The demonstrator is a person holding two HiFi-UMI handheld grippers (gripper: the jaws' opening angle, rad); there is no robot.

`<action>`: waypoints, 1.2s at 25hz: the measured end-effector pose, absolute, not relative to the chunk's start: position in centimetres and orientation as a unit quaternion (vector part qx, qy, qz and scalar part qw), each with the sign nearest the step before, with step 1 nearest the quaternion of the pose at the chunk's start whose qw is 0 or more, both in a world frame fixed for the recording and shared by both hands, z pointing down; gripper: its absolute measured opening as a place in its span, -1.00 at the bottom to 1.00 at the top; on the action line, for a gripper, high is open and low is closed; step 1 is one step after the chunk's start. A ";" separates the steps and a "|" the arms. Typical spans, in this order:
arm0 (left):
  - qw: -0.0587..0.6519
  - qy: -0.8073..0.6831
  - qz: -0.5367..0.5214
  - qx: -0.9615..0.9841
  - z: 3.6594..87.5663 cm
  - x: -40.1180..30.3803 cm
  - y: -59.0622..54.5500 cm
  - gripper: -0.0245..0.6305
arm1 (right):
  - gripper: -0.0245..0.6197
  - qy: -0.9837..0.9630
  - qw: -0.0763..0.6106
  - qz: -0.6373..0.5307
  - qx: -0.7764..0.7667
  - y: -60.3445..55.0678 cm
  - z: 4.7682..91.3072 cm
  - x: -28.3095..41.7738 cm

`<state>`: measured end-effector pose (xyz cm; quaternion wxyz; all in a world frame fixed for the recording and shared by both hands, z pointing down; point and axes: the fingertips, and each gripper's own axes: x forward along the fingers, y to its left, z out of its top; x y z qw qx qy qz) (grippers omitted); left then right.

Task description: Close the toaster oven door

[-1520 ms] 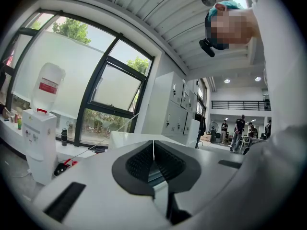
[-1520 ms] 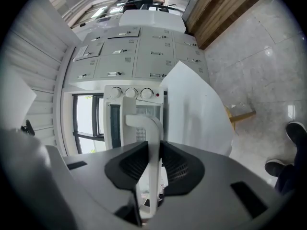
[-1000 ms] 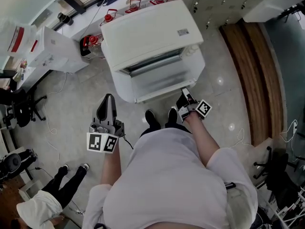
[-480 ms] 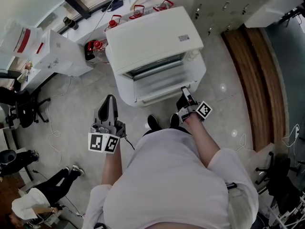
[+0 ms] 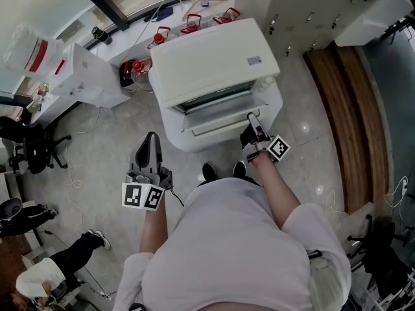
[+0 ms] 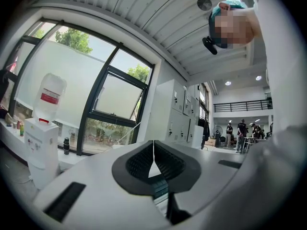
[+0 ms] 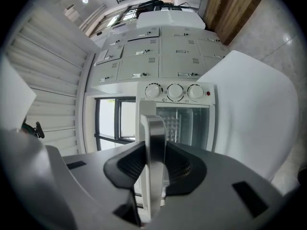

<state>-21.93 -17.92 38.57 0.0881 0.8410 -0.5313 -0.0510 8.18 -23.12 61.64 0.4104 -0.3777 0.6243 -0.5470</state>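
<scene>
The white toaster oven [image 5: 211, 60] stands in front of me in the head view, its door [image 5: 224, 118] tilted partly up. My right gripper [image 5: 253, 123] is at the door's right end, shut on the metal door handle [image 7: 154, 152]. In the right gripper view the handle runs between both pads, with the oven's glass front [image 7: 184, 123] and three knobs [image 7: 175, 91] behind. My left gripper [image 5: 149, 149] hangs at my left side, away from the oven, jaws shut with nothing between them [image 6: 153, 159].
A water dispenser [image 5: 81, 73] stands left of the oven. Red-capped bottles [image 5: 162, 36] sit behind it by the window. A wooden panel [image 5: 353, 102] runs along the right. Office chairs [image 5: 29, 144] and a person [image 5: 45, 277] are at the left.
The oven door has swung upward from nearly flat to partly raised, with my right gripper rising along with the handle. The left gripper has stayed at my side.
</scene>
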 end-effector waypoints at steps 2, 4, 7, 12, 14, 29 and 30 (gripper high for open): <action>0.087 -0.534 -0.052 0.839 38.5 -22.1 -18.0 -0.86 | -0.57 0.628 0.413 -0.542 -0.376 -23.9 61.1 8.1; 0.087 -0.537 -0.053 0.837 38.5 -22.3 -18.0 -0.86 | -0.58 0.631 0.415 -0.539 -0.373 -24.5 60.6 8.1; 0.088 -0.541 -0.056 0.835 38.6 -22.6 -18.1 -0.86 | -0.59 0.637 0.415 -0.533 -0.371 -25.4 60.1 8.0; 0.089 -0.548 -0.059 0.830 38.6 -23.3 -18.1 -0.86 | -0.60 0.644 0.417 -0.527 -0.366 -26.9 59.2 7.6; 0.088 -0.550 -0.060 0.828 38.5 -23.5 -18.0 -0.86 | -0.60 0.644 0.419 -0.526 -0.364 -27.4 58.9 7.6; 0.089 -0.563 -0.060 0.820 38.6 -24.4 -17.5 -0.86 | -0.60 0.653 0.428 -0.514 -0.355 -31.6 57.3 6.9; 0.089 -0.564 -0.060 0.819 38.7 -24.5 -17.5 -0.86 | -0.60 0.654 0.428 -0.513 -0.355 -31.8 57.3 6.8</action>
